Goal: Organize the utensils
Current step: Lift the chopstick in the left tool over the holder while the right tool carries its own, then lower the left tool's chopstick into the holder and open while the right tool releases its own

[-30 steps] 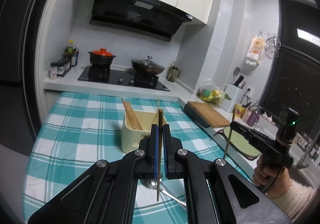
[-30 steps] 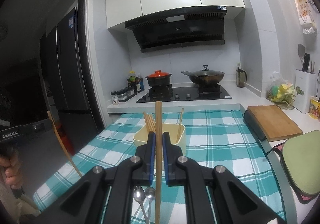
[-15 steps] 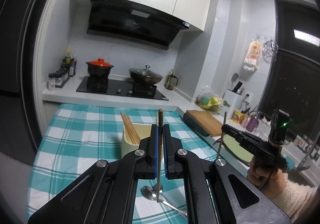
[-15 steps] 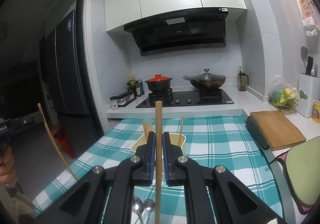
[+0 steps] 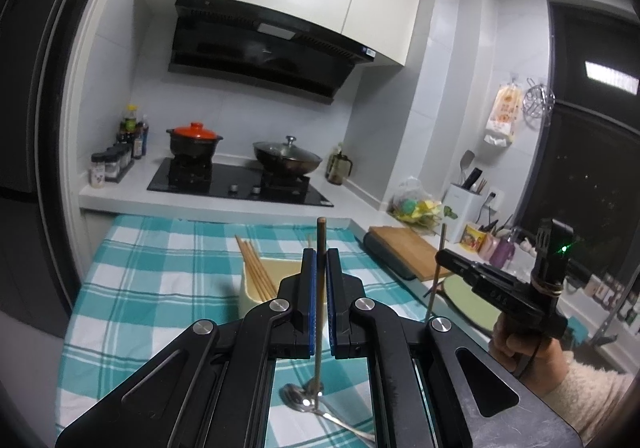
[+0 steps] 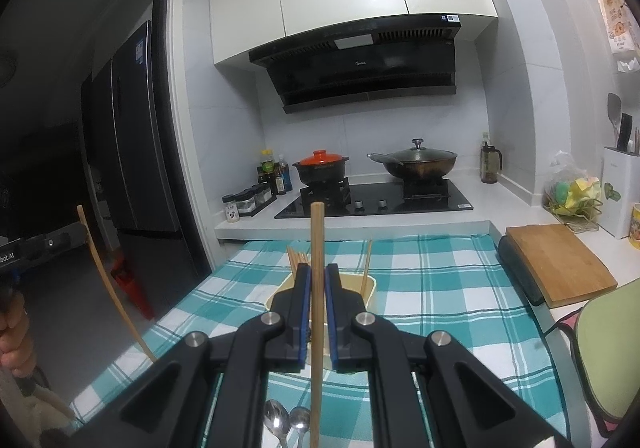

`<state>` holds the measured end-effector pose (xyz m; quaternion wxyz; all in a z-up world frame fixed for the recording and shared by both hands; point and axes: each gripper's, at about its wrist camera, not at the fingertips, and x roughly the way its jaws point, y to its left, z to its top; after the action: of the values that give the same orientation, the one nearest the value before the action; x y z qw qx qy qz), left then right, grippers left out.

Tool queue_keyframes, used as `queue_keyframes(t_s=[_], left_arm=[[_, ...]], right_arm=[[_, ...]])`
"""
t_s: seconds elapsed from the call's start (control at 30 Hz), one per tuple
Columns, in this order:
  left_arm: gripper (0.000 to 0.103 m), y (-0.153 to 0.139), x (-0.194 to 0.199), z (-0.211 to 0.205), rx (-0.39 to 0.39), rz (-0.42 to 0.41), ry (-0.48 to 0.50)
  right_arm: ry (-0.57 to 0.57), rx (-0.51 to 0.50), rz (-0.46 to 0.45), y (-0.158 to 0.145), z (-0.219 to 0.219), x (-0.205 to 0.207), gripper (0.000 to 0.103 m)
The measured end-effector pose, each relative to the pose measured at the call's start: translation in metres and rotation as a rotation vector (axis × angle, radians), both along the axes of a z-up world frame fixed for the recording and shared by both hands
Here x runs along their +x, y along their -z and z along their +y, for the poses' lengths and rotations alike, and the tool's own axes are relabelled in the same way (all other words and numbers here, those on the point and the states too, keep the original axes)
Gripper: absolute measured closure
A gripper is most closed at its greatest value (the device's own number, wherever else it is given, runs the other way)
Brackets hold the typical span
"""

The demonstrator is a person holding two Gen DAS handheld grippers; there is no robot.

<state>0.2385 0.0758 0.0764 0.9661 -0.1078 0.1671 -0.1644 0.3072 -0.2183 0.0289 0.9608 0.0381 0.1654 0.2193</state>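
My left gripper (image 5: pixel 319 254) is shut on a thin wooden chopstick (image 5: pixel 320 240) held upright above the table. My right gripper (image 6: pixel 316 272) is shut on a second wooden chopstick (image 6: pixel 317 232), also upright. A cream utensil holder (image 5: pixel 256 288) with several chopsticks (image 5: pixel 254 268) leaning in it stands on the checked tablecloth just beyond both grippers; it also shows in the right wrist view (image 6: pixel 370 286). Two metal spoons (image 6: pixel 286 422) lie on the cloth below the grippers. The right gripper also appears in the left wrist view (image 5: pixel 444 262), to the right of the holder.
A teal checked cloth (image 5: pixel 160 272) covers the table. Beyond it are a hob with an orange-lidded pot (image 5: pixel 194 138) and a wok (image 5: pixel 286 160). A wooden cutting board (image 6: pixel 560 264) and a green mat (image 6: pixel 612 344) lie to the right. A dark fridge (image 6: pixel 132 152) stands left.
Both grippers have risen and drawn back a little with their chopsticks, so the holder sits lower and more hidden behind the jaws. Grips are unchanged.
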Motion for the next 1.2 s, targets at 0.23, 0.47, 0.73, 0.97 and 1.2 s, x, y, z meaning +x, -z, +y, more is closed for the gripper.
queue_keyframes(t_s=[0.23, 0.47, 0.73, 0.97, 1.2], left_arm=[[0.100, -0.031, 0.036, -0.003, 0.008, -0.032, 0.014], [0.100, -0.060, 0.106, -0.005, 0.007, -0.052, 0.002], [0.100, -0.046, 0.196, -0.009, 0.007, -0.028, -0.049], [0.100, 0.017, 0.257, -0.016, 0.000, 0.086, -0.076], [0.100, 0.080, 0.288, -0.020, 0.002, 0.233, -0.076]], right_arm=[[-0.015, -0.006, -0.042, -0.030, 0.014, 0.035, 0.096], [-0.046, 0.018, -0.079, -0.064, 0.038, 0.097, 0.096], [-0.064, 0.003, -0.089, -0.056, 0.064, 0.182, 0.096], [-0.089, -0.001, -0.018, 0.001, 0.071, 0.229, 0.096], [-0.143, -0.093, 0.166, 0.070, 0.088, 0.258, 0.096]])
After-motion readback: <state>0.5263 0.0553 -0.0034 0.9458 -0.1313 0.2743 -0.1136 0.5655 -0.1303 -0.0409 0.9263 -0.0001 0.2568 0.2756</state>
